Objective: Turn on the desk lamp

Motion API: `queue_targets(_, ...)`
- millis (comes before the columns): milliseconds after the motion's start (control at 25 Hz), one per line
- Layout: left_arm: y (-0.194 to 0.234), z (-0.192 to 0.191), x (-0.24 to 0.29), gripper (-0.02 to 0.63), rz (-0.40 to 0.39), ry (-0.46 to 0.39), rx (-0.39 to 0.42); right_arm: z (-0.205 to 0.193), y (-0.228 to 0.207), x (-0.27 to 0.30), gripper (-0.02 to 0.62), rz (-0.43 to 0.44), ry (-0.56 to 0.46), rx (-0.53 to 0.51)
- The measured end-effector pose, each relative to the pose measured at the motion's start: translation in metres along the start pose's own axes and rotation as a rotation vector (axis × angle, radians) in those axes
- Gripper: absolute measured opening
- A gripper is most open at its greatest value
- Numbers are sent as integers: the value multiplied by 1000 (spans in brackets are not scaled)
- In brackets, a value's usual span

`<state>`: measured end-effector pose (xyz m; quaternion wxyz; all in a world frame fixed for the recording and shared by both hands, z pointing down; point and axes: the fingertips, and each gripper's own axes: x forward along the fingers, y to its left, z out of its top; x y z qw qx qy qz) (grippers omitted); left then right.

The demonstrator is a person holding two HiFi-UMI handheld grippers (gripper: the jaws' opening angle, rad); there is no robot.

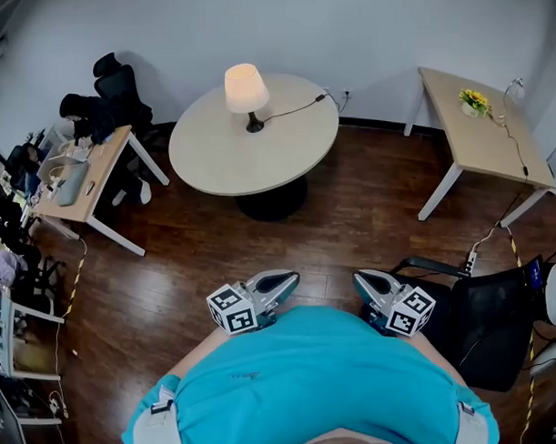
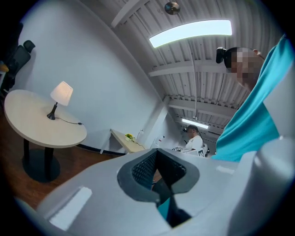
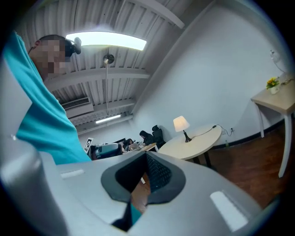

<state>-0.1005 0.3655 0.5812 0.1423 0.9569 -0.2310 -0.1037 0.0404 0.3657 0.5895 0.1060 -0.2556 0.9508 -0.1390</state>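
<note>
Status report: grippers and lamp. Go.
Left gripper and right gripper shut, empty, at the torso. Desk lamp upright on round table, shade looks lit. Only wood floor between.

Dark wood floor [image 1: 351, 228], white wall [image 1: 376, 29].
Ahead of you stands a round table [image 1: 217, 155]; a narrow desk [image 1: 481, 142] sits right of it.

- Left gripper [image 2: 156, 165] and right gripper [image 3: 144, 167]: smooth, matt grey plastic shells; the inner pads [image 2: 144, 170] are dark, with a fine ribbed texture.
- Floor [image 1: 213, 260] beneath both grippers: dark wood planks with a soft sheen.
- Round table [image 1: 217, 155] ahead of the grippers: pale, smooth, matt wood-look top.
- Desk lamp [image 1: 246, 88] on that table: matt, cloth-like shade.
- Shirt [image 1: 318, 382] behind the grippers: teal cloth, matt.
- Ceiling [image 2: 138, 27] above the grippers: pale ribbed sheeting that looks like metal.
</note>
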Motion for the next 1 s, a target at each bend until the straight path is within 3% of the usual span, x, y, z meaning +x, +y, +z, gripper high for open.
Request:
queue_targets(200, 3, -2, -62, 0, 7, -27, -32, -43, 50, 30, 0, 6, 61, -32)
queue_targets(480, 36, 32, -110, 0, -17, -54, -83, -40, 78, 80, 0, -37, 65, -67)
queue_targets(600, 37, 36, -115, 0, -21, -59, -98, -37, 77, 80, 0, -62, 48, -60)
queue_targets(760, 36, 37, -114, 0, -26, -64, -60, -37, 75, 76, 0, -70, 42, -72)
queue_targets(1000, 40, 35, -117, 0, -6, -69, -91, -39, 75, 74, 0, -79, 25, -65)
